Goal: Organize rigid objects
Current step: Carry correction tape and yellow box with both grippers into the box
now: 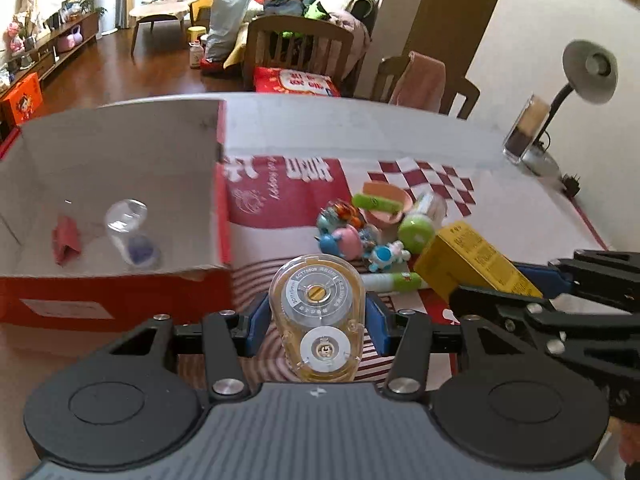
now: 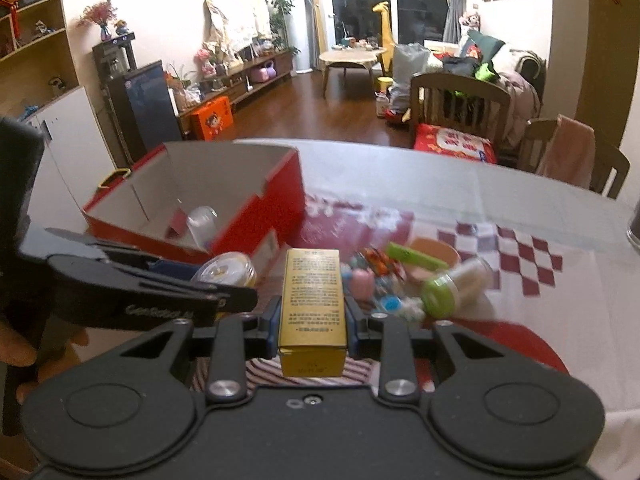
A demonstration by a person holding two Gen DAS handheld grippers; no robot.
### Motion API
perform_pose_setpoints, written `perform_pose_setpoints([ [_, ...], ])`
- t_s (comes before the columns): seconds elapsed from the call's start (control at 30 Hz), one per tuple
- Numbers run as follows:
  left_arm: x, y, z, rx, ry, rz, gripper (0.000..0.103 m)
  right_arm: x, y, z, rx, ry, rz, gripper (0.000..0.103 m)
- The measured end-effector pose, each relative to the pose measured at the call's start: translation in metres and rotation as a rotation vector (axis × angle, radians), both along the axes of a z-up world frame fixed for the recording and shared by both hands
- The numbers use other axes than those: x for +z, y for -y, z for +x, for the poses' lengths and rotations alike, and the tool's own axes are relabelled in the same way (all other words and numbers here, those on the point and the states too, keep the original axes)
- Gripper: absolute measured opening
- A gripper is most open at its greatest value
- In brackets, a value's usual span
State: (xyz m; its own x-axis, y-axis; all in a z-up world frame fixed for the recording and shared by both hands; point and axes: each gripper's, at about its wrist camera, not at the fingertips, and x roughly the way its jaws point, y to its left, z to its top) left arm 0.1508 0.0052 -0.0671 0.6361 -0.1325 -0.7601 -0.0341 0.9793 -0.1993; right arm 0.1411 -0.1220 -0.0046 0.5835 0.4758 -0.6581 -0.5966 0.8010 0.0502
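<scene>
Living room behind, sofa, wooden chairs, coffee table far back. Counter (image 1: 360, 128) covered with white cloth with red print and checks. Red cardboard box (image 1: 120, 292) open-topped, left half of left wrist view; inside lie a clear bottle with purple cap (image 1: 130, 232) on its side and a small red item (image 1: 66, 240) beside it.

Left tongs (image 1: 316, 316) pinching a clear correction-tape dispenser (image 1: 318, 312), blue pads on both sides, lower centre of frame, lifted above the cloth just right of the box's front corner.

Right tongs (image 2: 312, 316) pinching a gold carton (image 2: 312, 304), lengthwise between the pads, lower centre of right wrist view.

Pile left on the counter right of centre: pink bowl (image 1: 386, 200) with green stick across it, green-capped jar (image 1: 420, 226) on its side, small cartoon figures (image 1: 352, 236), a white-green marker (image 1: 394, 282) nearest the tongs. Desk lamp (image 1: 588, 76) at far right edge.
</scene>
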Motion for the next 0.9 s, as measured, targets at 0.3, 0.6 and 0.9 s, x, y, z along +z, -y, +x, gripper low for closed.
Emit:
perform_pose_setpoints([
  [0.3,0.035,-0.061,-0.012,0.031,0.047,0.008,0.049,0.012,-0.066,0.002,0.027,0.024,-0.002,0.029],
  [0.6,0.048,-0.134,-0.004,0.074,0.071,0.08,0.049,0.012,-0.131,0.019,0.03,0.025,-0.039,0.029],
  [0.9,0.038,-0.191,0.034,0.07,0.052,0.143,0.049,-0.01,-0.183,0.055,0.004,0.004,-0.116,0.029],
])
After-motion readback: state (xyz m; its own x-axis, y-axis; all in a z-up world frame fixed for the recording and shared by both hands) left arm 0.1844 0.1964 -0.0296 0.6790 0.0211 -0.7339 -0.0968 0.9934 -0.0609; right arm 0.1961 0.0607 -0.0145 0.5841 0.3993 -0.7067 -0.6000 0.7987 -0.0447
